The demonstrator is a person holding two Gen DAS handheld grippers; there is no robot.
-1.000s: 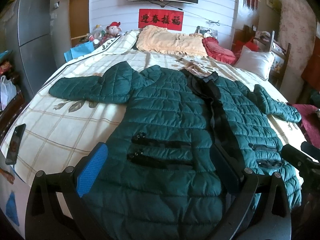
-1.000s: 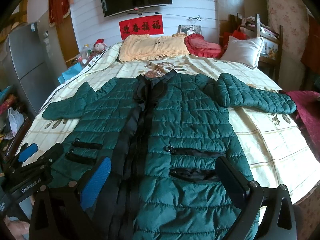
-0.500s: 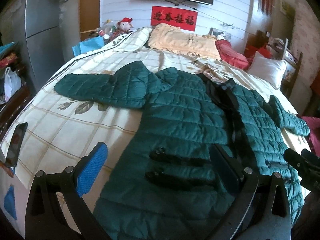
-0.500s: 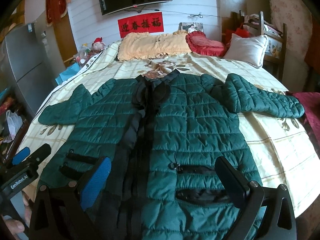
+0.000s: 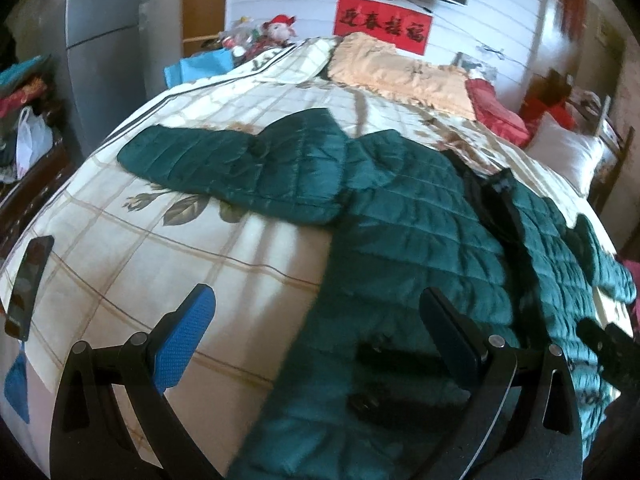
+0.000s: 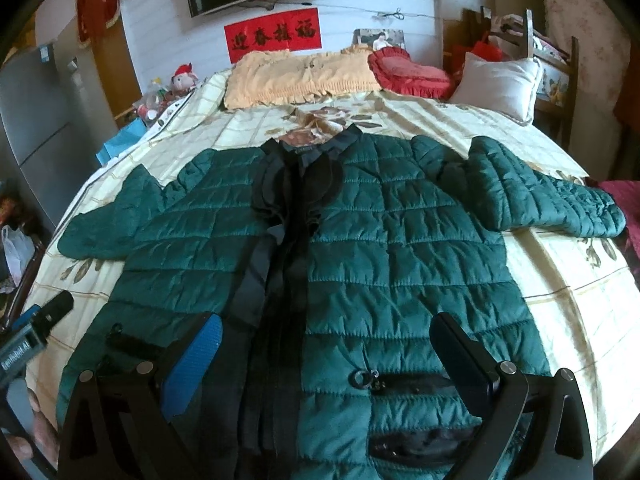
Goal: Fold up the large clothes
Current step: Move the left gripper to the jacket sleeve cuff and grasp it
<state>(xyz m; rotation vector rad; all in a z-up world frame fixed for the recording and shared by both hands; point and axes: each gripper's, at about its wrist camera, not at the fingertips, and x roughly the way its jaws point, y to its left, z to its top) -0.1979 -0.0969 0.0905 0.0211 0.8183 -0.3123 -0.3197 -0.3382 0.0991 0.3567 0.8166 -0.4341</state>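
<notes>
Green quilted jacket (image 6: pixel 360 264) lies flat on the bed (image 6: pixel 560 280); I see both grippers' fingers (image 5: pixel 184 344) (image 6: pixel 460 356) wide apart above its hem.

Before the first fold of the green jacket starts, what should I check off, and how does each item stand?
1. Jacket lies flat, front up on the bed: ok.
2. Both sleeves spread outward, left sleeve, right sleeve: ok.
3. Left gripper open, holding nothing: ok.
4. Right gripper open, holding nothing: ok.
5. Phone at the bed edge, apart from the jacket: ok.
6. Front zipper closed: cannot tell.
</notes>
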